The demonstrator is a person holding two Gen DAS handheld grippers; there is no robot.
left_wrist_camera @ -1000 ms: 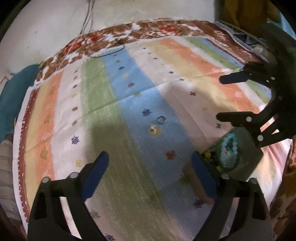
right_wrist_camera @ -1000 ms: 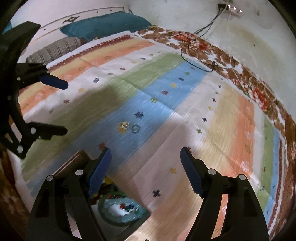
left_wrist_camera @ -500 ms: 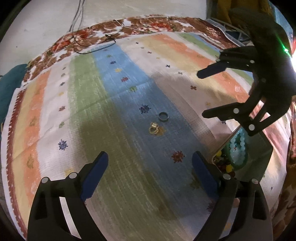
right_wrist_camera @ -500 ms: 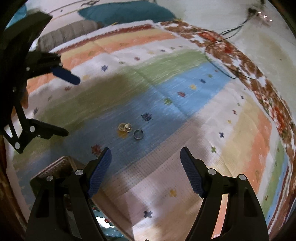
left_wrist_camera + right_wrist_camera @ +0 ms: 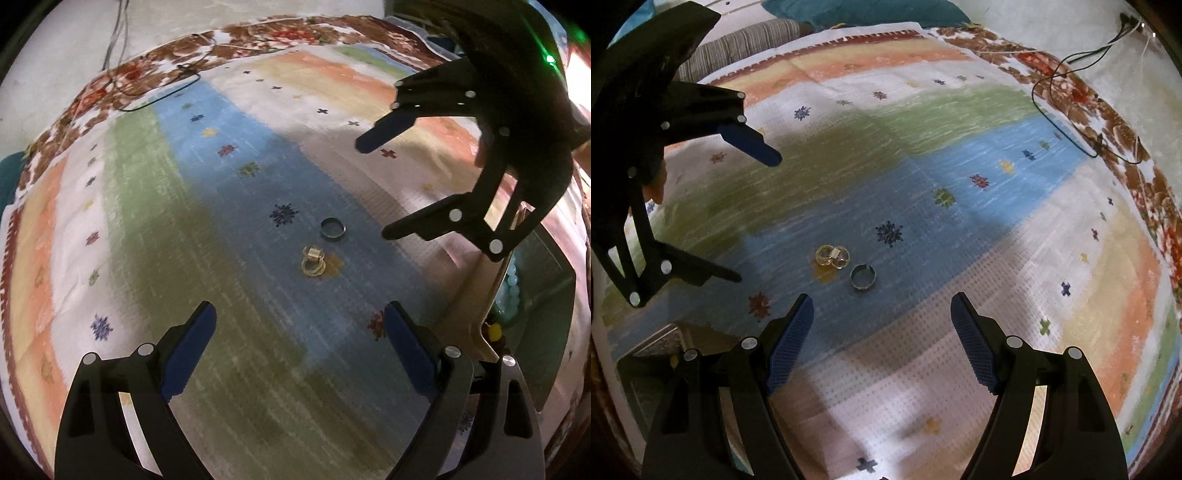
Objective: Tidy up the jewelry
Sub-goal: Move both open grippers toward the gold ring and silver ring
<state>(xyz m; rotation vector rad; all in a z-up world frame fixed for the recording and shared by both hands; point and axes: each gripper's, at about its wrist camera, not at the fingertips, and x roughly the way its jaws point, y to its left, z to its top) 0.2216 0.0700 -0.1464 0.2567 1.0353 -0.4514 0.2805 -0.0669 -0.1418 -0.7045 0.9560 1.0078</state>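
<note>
The right gripper (image 5: 882, 339) hung over a striped, flower-dotted bedspread (image 5: 1015, 258), its blue-padded jaws spread wide with nothing between them. Just beyond its tips, on the blue stripe, lay a silver open-band ring (image 5: 862, 277) and, close beside it without clearly touching, a pair of gold-coloured rings (image 5: 832, 256) lying together. The left gripper (image 5: 753, 218) reached in from the left edge, jaws apart and empty. A black cable (image 5: 1067, 122) looped across the floral border at the upper right. A dark box corner (image 5: 661, 354) showed at the lower left.
</note>
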